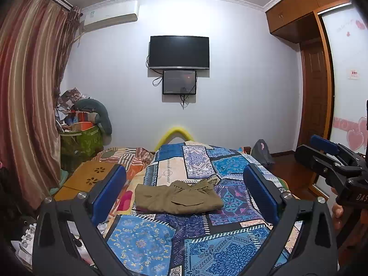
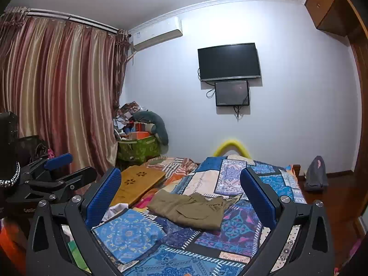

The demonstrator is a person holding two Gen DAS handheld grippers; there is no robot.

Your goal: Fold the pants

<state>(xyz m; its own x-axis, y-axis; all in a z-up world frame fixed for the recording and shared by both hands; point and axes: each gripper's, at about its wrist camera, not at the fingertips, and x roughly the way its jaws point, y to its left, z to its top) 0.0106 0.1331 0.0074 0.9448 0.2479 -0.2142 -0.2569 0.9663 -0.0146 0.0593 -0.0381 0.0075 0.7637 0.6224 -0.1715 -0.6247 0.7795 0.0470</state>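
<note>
left wrist view: the pants (image 1: 178, 195), an olive-brown pair, lie in the lower middle of the frame as a compact, roughly rectangular bundle on the patchwork bedspread (image 1: 142, 241). the left gripper (image 1: 184, 191) frames them from above, its blue pads set wide apart, nothing between them, and it does not appear to touch the cloth. at the right edge of the frame the right gripper (image 1: 326, 151) shows side-on, held up off the bed; from this angle its jaws look parted with nothing between them.

the right wrist view agrees. the pants (image 2: 192, 209) sit just below the centre, between the spread blue pads of the right gripper (image 2: 181, 195), which is wide open and holds nothing. the left gripper (image 2: 62, 168) appears at the left edge of the frame, raised and well apart from the garment.

judging from how the bundle lies, most of the folding looks done: the legs are doubled over into a short stack, a pocket flap faces up, and the near edge is fairly straight. what remains, if anything, is tidying. the far right corner, near the waistband, is rumpled and sticks up a little, and the top layer does not sit quite square on the lower one. whether one more fold is intended cannot be told. a wooden lap tray (image 2: 135, 184) lies on the bed to the left of the pants, not touching them.
</note>
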